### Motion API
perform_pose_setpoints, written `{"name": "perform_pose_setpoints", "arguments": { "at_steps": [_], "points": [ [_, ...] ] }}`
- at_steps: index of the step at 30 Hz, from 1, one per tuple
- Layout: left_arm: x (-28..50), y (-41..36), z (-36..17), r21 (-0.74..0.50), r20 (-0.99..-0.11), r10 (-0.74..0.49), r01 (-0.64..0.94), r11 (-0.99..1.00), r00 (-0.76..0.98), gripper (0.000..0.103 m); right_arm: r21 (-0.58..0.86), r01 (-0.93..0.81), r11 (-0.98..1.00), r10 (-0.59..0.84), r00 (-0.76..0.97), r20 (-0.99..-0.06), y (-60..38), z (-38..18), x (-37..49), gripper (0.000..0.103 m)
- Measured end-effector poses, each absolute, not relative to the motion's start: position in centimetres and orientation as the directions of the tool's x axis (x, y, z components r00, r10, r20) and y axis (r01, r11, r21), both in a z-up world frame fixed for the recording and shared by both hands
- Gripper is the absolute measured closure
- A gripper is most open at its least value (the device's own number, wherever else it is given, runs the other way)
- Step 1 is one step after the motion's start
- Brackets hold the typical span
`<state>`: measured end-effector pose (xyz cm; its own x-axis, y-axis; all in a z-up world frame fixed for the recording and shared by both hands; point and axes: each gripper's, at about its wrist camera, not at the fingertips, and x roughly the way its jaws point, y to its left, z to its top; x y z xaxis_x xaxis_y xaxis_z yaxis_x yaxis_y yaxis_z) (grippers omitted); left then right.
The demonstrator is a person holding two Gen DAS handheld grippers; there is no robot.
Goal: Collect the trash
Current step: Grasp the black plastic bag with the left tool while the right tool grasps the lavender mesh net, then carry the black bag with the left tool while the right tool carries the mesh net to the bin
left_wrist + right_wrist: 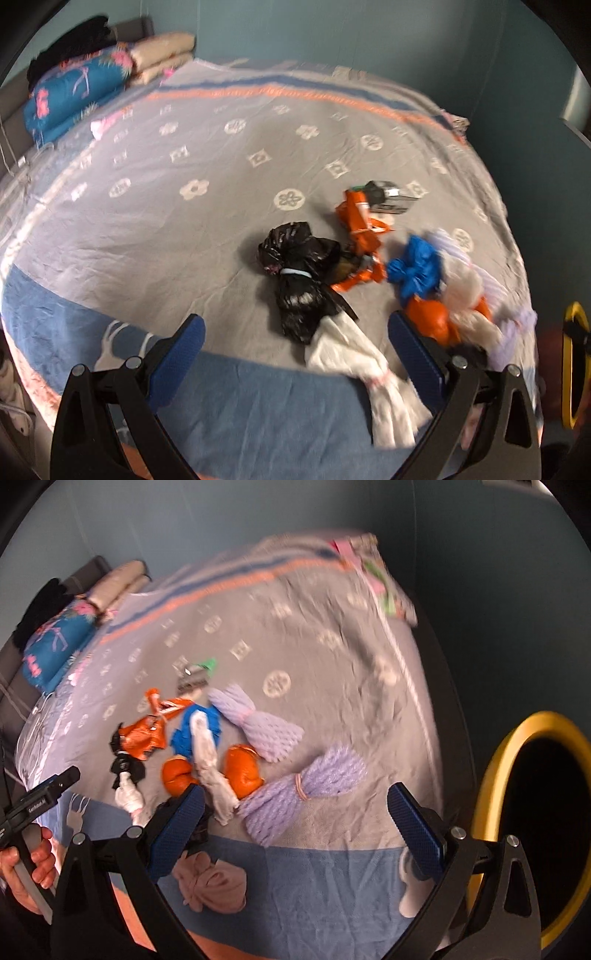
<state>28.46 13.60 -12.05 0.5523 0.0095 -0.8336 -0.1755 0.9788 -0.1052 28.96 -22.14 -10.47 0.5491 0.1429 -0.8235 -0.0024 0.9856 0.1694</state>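
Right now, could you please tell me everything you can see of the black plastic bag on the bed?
The black plastic bag is a crumpled, glossy bundle cinched at its middle by a pale blue band, with both ends puffed out. It lies flat on the grey patterned bedspread. Its near end touches a white bag; its right side meets orange wrapping. Neither hand-held gripper touches it.

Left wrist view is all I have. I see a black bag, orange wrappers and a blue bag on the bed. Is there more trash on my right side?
Observer: Yes, two purple foam nets, one tied with a rubber band, lie near the right gripper.
Operator: Does the right gripper hold something?
Observer: No, its fingers are wide open, with nothing between them.
Operator: Where is the bin?
Observer: A bin with a yellow rim stands beside the bed, right of that gripper.
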Motion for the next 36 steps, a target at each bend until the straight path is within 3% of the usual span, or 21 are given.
{"name": "perform_pose_setpoints", "arguments": {
  "at_steps": [15, 19, 26, 28, 30, 32, 34, 36],
  "points": [
    [35.3, 16.9, -17.3, -0.14, -0.857, 0.017, -0.265, 0.954, 0.515, 0.012, 0.228, 0.119, 0.966, 0.157, 0.428, -0.89, -21.3, -16.5, 33.7, 0.009],
    [35.6, 16.8, -18.6, -0.145, -0.87, 0.005, -0.266, 0.953, 0.493, 0.017, 0.226, 0.124, 0.966, 0.157, 0.414, -0.897, -21.7, -17.4, 34.1, 0.017],
    [36.3, 16.3, -20.1, -0.12, -0.88, 0.006, -0.233, 0.965, 0.476, 0.037, 0.192, 0.086, 0.978, 0.146, 0.381, -0.913, -20.4, -18.7, 34.8, 0.028],
    [36.4, 16.1, -20.4, -0.135, -0.88, -0.015, -0.219, 0.966, 0.474, 0.047, 0.178, 0.073, 0.981, 0.139, 0.368, -0.92, -19.9, -19.2, 34.8, 0.04],
    [36.4, 15.8, -20.2, -0.148, -0.874, -0.03, -0.208, 0.967, 0.484, 0.072, 0.188, 0.07, 0.98, 0.151, 0.358, -0.921, -19.7, -19.6, 35.0, 0.049],
    [36.3, 15.3, -19.8, -0.135, -0.87, -0.025, -0.189, 0.973, 0.492, 0.078, 0.197, 0.059, 0.979, 0.164, 0.358, -0.919, -19.6, -19.6, 35.0, 0.058],
    [36.1, 15.0, -19.8, -0.108, -0.865, -0.003, -0.181, 0.978, 0.502, 0.08, 0.209, 0.046, 0.977, 0.179, 0.363, -0.915, -19.5, -19.6, 35.0, 0.073],
    [35.9, 15.0, -19.8, -0.105, -0.861, -0.001, -0.177, 0.979, 0.509, 0.082, 0.232, 0.046, 0.972, 0.2, 0.367, -0.909, -19.6, -19.4, 35.0, 0.075]
  ]
}}
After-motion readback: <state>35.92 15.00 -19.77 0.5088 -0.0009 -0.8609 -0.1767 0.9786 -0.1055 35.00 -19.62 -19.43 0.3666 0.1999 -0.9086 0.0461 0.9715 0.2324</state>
